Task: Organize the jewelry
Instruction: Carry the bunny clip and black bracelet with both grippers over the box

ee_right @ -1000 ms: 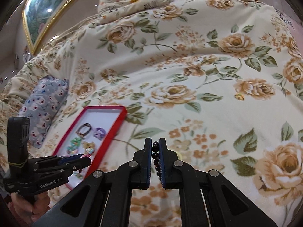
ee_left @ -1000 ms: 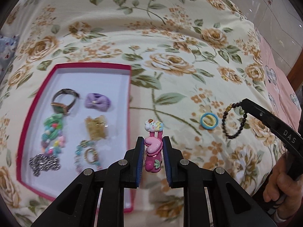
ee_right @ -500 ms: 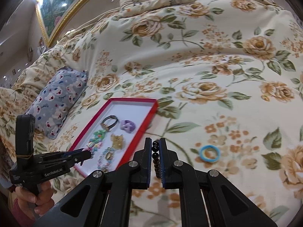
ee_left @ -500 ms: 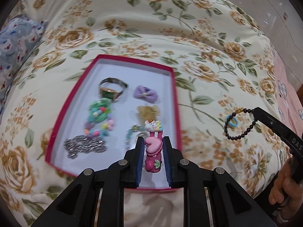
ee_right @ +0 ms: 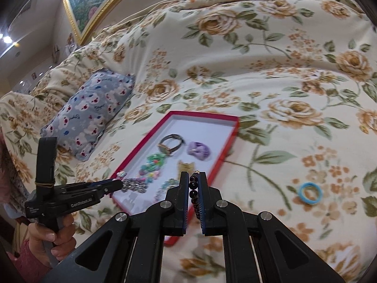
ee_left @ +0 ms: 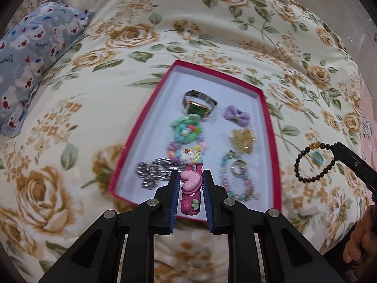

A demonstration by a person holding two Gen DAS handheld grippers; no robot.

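My left gripper (ee_left: 190, 174) is shut on a pink cartoon hair clip (ee_left: 190, 188) and holds it above the near end of the red jewelry tray (ee_left: 271, 127). The tray also shows in the right wrist view (ee_right: 226, 151). It holds a watch (ee_left: 199, 105), a purple bow (ee_left: 236, 115), a yellow clip, bead bracelets and a silver chain (ee_left: 153, 173). My right gripper (ee_right: 193, 179) is shut on a dark bead bracelet (ee_left: 313, 162), hanging to the right of the tray. A blue ring (ee_right: 310, 193) lies on the bedspread right of the tray.
A floral bedspread (ee_right: 282, 82) covers the bed. A grey-blue bear-print pillow (ee_right: 92, 113) lies left of the tray. A gold-framed picture (ee_right: 94, 2) hangs on the wall behind. A pink cloth (ee_left: 367, 122) shows at the bed's right edge.
My left gripper has carried the pink clip from the bedspread right of the tray to over the tray's near end. My right gripper with the bracelet has moved left toward the tray.
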